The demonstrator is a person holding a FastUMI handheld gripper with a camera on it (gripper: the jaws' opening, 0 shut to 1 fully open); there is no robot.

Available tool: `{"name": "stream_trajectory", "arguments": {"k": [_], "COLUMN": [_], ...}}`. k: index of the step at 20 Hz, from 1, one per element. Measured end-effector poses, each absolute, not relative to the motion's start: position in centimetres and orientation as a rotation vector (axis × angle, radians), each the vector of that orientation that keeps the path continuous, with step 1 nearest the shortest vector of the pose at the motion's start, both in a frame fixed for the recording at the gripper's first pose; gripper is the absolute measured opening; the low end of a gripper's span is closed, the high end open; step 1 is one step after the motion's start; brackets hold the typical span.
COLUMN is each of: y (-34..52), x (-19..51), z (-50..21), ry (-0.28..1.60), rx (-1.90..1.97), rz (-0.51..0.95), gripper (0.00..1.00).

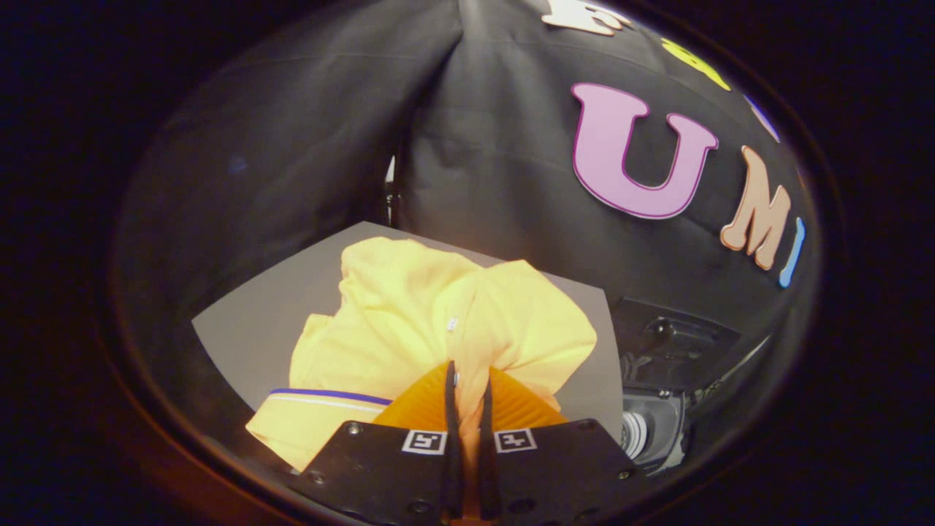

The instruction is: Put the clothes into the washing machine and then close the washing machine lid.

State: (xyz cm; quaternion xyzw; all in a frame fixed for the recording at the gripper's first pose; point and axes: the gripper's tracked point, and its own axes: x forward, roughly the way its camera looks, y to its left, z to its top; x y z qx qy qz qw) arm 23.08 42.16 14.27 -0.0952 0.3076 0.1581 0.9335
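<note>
Yellow shirt [431, 321] pinched in claw [467, 380].

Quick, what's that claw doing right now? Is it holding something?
Claw: closed, pinching a fold of the yellow shirt between both fingers.

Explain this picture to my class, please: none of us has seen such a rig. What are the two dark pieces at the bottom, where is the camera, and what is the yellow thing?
The camera rides on a hand-held gripper and looks forward along its two fingers, the dark pieces low in the picture. A person carries this tool; there is no robot arm. The wide lens bends everything into a round view.

The yellow garment is a crumpled piece of clothing lying on a grey surface. The fingers are nearly closed with a fold of the cloth pinched between them, so the garment is gripped. Beside the surface, past the garment, is a dark machine, partly visible; whether it is the washing machine I cannot tell. Behind hangs the booth's black cloth wall.
</note>
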Motion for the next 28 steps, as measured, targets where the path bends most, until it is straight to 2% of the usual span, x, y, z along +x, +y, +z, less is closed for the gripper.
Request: {"name": "stream_trajectory", "arguments": {"k": [3,5,8,14,18,28], "y": [41.6,42.0,39.3,31.0,23.3,10.6], "x": [22.5,22.0,22.4,24.7,26.5,28.6], "z": [14.4,15.3,17.0,18.7,17.5,6.9], "ry": [0.602,0.569,0.536,0.459,0.457,0.522], "rx": [-0.084,0.038,0.183,0.243,0.241,0.193], "rz": [0.405,0.514,0.528,0.466,0.362,0.133], "gripper": [0.07,0.07,0.07,0.07,0.07,0.06]}}
